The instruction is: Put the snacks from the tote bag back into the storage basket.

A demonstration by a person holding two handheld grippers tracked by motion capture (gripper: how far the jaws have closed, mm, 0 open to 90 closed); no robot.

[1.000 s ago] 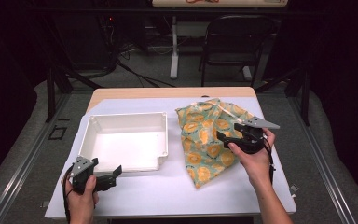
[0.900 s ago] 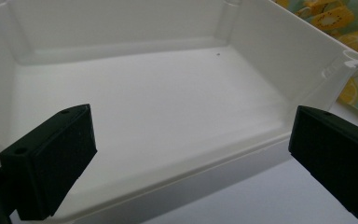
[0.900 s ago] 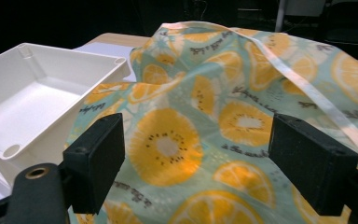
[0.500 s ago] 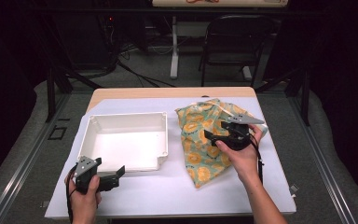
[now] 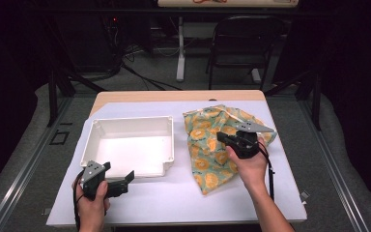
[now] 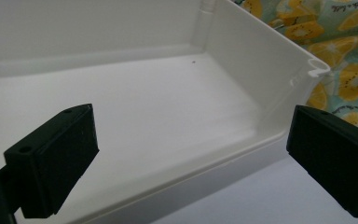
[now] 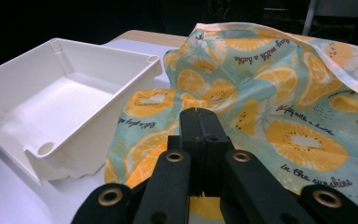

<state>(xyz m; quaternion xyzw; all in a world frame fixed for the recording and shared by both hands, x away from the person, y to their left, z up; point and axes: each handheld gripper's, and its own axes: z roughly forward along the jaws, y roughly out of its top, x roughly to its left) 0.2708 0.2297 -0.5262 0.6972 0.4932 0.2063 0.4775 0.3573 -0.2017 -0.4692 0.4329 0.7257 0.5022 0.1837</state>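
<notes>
Cloth (image 5: 212, 145) is pinched by the right gripper (image 5: 222, 137), jaws just closed together.
Left gripper (image 5: 128, 178) is held apart beside the white tray (image 5: 89, 145).

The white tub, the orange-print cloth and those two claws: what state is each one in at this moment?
White tub: upright, empty.
Orange-print cloth: crumpled, lying on the table beside the tub.
Left claw: open, holding nothing.
Right claw: jaws have just been closing, now shut together over the cloth; any pinched fabric is hidden.

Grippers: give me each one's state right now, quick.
Left gripper: open, holding nothing, fingers by the white bin.
Right gripper: just closed over the orange-print cloth; whether it pinches the cloth cannot be told.
</notes>
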